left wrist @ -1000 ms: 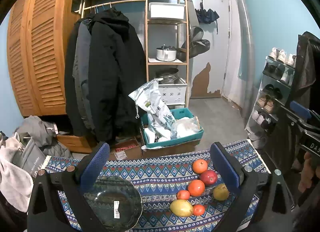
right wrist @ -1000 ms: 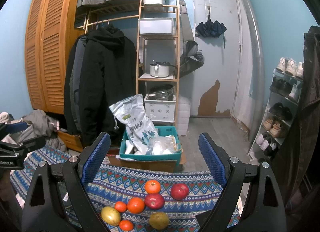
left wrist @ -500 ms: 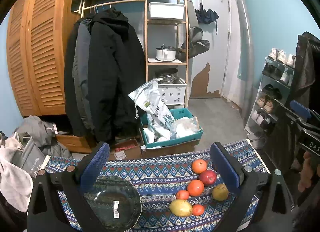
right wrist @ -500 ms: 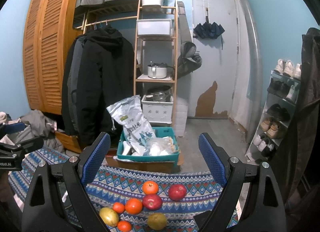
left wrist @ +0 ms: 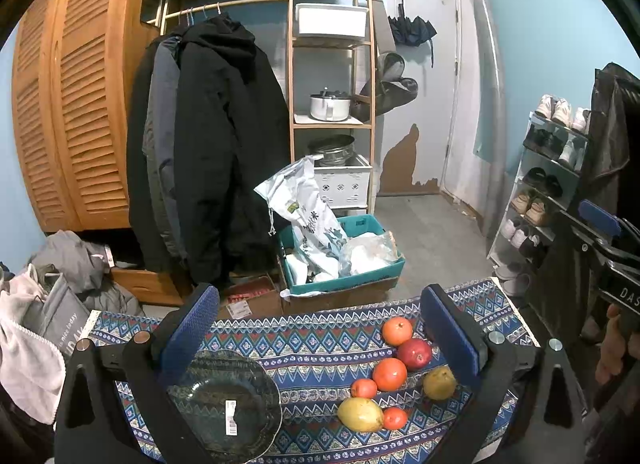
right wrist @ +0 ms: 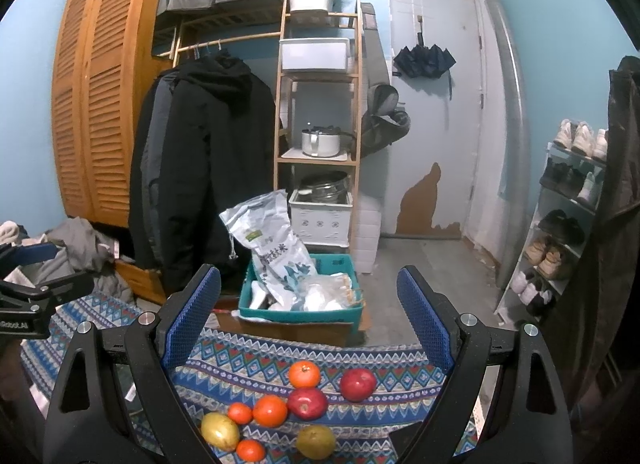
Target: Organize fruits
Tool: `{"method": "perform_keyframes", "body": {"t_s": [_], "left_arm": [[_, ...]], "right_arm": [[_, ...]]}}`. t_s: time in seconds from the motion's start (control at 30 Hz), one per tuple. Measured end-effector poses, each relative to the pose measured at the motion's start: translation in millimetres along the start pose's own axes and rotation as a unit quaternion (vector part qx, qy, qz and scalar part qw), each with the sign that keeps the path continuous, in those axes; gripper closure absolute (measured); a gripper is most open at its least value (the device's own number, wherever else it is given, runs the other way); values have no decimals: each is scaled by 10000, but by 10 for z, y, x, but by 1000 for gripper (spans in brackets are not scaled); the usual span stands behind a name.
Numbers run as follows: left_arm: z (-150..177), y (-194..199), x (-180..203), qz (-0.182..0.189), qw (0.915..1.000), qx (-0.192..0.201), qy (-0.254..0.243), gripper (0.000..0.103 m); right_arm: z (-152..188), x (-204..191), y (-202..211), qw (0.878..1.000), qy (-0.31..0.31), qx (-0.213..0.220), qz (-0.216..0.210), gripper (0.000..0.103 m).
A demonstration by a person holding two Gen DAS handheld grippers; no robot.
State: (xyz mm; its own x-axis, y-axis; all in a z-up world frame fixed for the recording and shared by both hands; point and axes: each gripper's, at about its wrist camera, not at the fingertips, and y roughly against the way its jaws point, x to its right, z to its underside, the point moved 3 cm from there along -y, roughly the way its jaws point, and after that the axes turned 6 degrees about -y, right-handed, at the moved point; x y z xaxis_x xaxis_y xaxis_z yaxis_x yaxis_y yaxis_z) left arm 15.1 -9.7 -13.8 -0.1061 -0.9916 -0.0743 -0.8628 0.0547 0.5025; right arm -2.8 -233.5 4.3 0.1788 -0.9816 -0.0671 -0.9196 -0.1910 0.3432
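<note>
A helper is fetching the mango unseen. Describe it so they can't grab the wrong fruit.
On the patterned tablecloth, right of the glass bowl, sits a cluster of fruit. The mango lies at its near left corner: the only long yellow-green oval among round oranges and red apples.

The left gripper, black-framed with blue textured pads, is held with its jaws spread wide and nothing between them. The right gripper, of the same build, is likewise spread wide and empty. At the right edge of the left wrist view, a hand grips the right gripper's handle.
</note>
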Motion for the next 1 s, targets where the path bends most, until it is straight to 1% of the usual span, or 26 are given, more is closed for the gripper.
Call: {"method": "perform_keyframes", "body": {"t_s": [0.6, 0.73, 0.9, 1.0], "left_arm": [[8, -51, 27, 89, 9998, -148, -28, 1], [16, -109, 17, 126, 9996, -238, -30, 1], [77, -204, 20, 116, 9993, -347, -57, 1], [146, -321, 17, 75, 9987, -497, -75, 1]], "right_arm": [[66, -3, -52, 9999, 49, -107, -59, 15], [101, -12, -116, 9996, 54, -246, -138, 15], [179, 15, -230, 9983, -41, -534, -235, 15], [242, 54, -313, 9965, -145, -782, -268, 15]]}}
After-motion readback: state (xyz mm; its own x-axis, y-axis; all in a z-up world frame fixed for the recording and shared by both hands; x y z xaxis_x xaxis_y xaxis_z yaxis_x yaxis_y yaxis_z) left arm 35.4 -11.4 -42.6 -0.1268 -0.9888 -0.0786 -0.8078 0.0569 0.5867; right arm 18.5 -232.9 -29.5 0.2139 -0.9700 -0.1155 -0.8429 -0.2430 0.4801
